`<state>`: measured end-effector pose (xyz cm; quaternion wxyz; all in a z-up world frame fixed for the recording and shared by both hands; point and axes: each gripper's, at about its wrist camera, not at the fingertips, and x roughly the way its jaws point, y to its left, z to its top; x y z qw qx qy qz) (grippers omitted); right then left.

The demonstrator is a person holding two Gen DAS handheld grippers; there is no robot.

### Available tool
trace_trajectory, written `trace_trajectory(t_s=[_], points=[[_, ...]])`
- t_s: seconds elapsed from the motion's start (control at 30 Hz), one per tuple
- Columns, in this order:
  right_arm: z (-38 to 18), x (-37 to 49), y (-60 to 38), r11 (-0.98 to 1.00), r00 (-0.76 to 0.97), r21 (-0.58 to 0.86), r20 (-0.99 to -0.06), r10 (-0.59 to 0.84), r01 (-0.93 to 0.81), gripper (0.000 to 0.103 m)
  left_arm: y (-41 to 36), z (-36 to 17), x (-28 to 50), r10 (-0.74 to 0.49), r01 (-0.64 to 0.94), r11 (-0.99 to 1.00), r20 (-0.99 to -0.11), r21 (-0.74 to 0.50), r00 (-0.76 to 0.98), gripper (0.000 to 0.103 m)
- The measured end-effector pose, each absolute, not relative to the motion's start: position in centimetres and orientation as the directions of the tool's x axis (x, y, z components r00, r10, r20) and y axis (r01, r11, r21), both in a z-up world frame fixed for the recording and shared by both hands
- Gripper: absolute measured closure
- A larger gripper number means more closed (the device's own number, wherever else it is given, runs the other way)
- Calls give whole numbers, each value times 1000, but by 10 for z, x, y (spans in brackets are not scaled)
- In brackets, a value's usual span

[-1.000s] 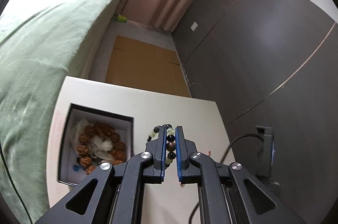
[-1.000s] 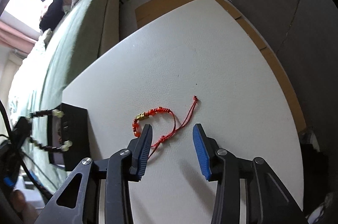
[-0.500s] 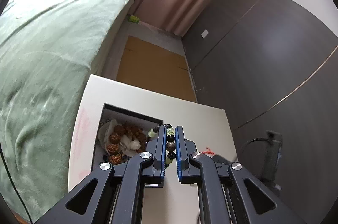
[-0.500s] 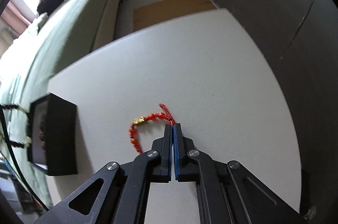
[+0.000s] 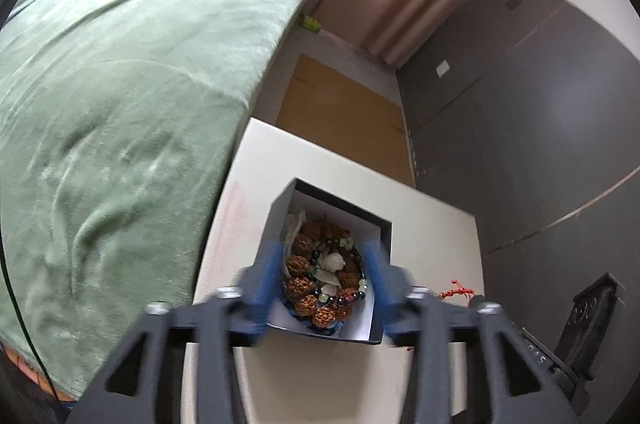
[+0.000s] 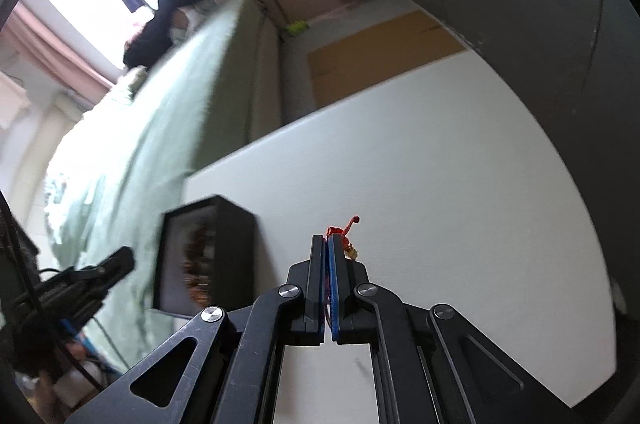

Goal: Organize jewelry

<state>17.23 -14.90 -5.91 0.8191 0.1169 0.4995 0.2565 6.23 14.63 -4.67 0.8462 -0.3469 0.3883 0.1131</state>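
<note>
So the left gripper [image 5: 322, 274] hung released over the box [image 5: 380, 236], beads [image 5: 352, 288] lying inside between its jaws. Right gripper [image 6: 329, 248] clenched the red bracelet [image 6: 344, 233]; best lifted clear, then lowered straight into that box.

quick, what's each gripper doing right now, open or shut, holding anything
Left gripper: open, holding nothing; the beaded bracelet lies in the black box between its fingers.
Right gripper: shut on the red cord bracelet.
</note>
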Motion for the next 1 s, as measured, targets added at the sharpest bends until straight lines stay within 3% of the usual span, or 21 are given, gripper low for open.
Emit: trace_trajectory(t_s=[0.27, 0.47, 0.5, 0.57, 0.6, 0.77, 0.9, 1.0], points=[[-37, 163, -129, 717, 378, 586, -609, 697, -377, 100, 166, -36, 44, -37, -489, 703, -713, -516, 700, 50], [-33, 160, -79, 555, 283, 695, -479, 831, -456, 100, 182, -30, 33, -16, -502, 675, -692, -540, 722, 50], [-38, 160, -68, 565, 261, 685, -504, 823, -461, 98, 184, -29, 32, -13, -504, 674, -691, -540, 723, 50], [-47, 159, -59, 605, 240, 656, -564, 790, -451, 79, 185, -29, 30, -12, -505, 672, -690, -541, 724, 50], [-51, 159, -59, 638, 257, 638, -591, 765, -432, 64, 185, -29, 30, -12, -505, 672, -690, -542, 724, 50], [-49, 162, -75, 653, 285, 639, -590, 755, -407, 60, 177, -27, 31, -18, -486, 699, -693, -524, 721, 50], [-43, 156, -104, 689, 344, 619, -597, 725, -378, 45, 163, -25, 33, -17, -468, 729, -697, -500, 717, 50], [-38, 153, -121, 707, 367, 610, -604, 707, -357, 45, 150, -23, 34, -21, -448, 750, -695, -487, 719, 45]])
